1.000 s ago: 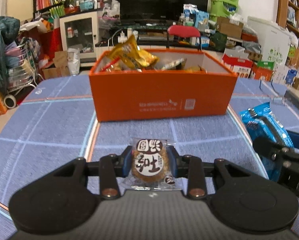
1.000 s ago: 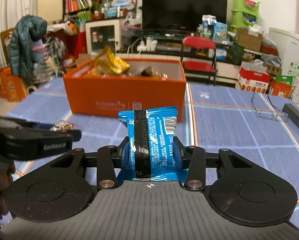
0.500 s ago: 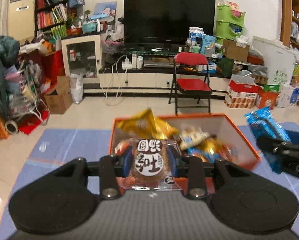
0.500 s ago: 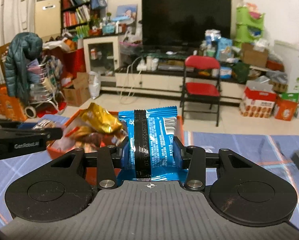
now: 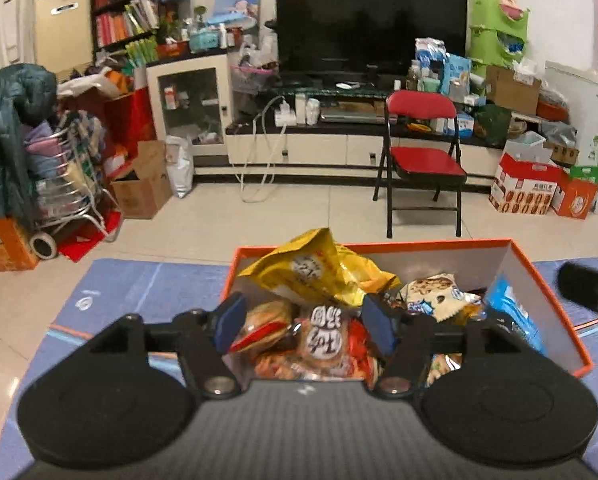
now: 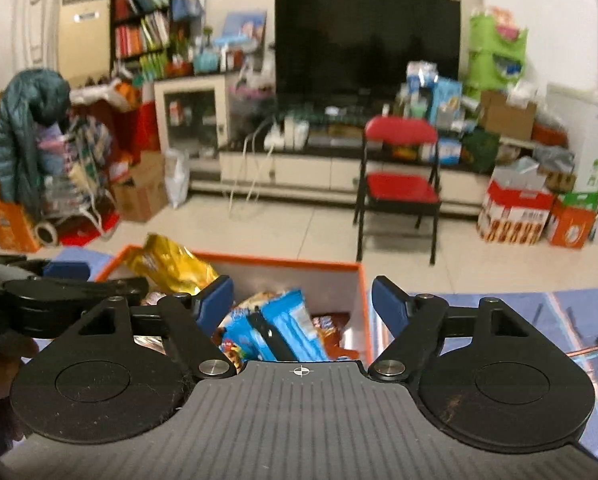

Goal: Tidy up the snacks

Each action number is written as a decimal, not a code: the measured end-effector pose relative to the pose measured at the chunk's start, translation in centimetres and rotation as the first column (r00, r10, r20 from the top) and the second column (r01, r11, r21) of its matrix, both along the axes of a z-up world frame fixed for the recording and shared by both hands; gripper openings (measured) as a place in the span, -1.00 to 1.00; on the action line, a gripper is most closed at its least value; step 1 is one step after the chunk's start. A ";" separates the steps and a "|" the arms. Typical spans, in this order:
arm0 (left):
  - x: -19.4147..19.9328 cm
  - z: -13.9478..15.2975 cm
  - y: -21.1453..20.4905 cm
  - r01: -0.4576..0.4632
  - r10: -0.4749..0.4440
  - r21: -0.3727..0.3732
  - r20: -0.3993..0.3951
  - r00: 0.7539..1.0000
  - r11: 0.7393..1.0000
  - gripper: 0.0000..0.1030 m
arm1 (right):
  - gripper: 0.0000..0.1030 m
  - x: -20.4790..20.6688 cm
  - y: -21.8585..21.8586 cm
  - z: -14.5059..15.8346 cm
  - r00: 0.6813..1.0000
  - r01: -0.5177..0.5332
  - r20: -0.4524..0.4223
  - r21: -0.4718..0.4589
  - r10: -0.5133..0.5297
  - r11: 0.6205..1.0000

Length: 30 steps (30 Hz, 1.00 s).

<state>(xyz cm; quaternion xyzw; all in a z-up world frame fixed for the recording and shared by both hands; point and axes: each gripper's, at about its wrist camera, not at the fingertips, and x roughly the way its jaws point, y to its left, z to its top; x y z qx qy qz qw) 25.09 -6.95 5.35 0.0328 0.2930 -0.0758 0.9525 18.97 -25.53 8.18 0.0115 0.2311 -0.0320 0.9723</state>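
Both my claws' jaws have just been opening: below the left claw [image 5: 305, 322] the round brown cookie packet [image 5: 326, 339] and below the right claw [image 6: 303, 300] the blue foil snack pack [image 6: 277, 330] lie released inside the orange cardboard box [image 5: 547, 296].

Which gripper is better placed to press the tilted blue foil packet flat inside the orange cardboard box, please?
Right. Both grippers' jaws have just opened, gripping nothing. The right gripper hangs directly over the blue foil packet; the left gripper hangs over the orange box's other end.
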 end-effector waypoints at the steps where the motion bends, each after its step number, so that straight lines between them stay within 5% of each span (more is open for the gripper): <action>1: -1.1 0.7 0.3 -0.003 0.003 -0.012 0.008 1.000 1.000 0.35 | 0.33 -1.4 -0.1 0.6 1.000 -0.008 0.014 0.012 0.008 1.000; 5: -7.0 2.9 1.8 0.027 -0.026 -0.038 0.041 0.999 0.999 0.99 | 0.59 -9.0 0.4 1.6 0.998 -0.017 0.056 -0.004 0.017 1.000; 10: -15.9 3.4 3.6 0.086 -0.080 -0.105 0.062 0.995 0.991 0.99 | 0.73 -19.7 0.7 0.0 0.994 0.035 0.101 0.051 -0.040 0.998; 14: -19.7 1.4 4.4 0.035 -0.043 -0.126 -0.055 0.998 0.991 0.99 | 0.80 -24.5 1.1 -2.8 0.992 0.079 0.096 0.039 -0.082 0.996; 23: -20.3 -4.2 3.6 -0.035 0.042 0.066 -0.122 0.992 0.997 0.99 | 0.80 -23.3 0.7 -7.0 0.995 0.101 0.013 0.035 -0.102 0.994; 30: -20.0 -4.6 3.5 -0.034 0.043 0.075 -0.119 0.992 0.997 0.99 | 0.81 -21.0 1.4 -8.0 0.996 0.087 -0.017 0.032 -0.086 0.996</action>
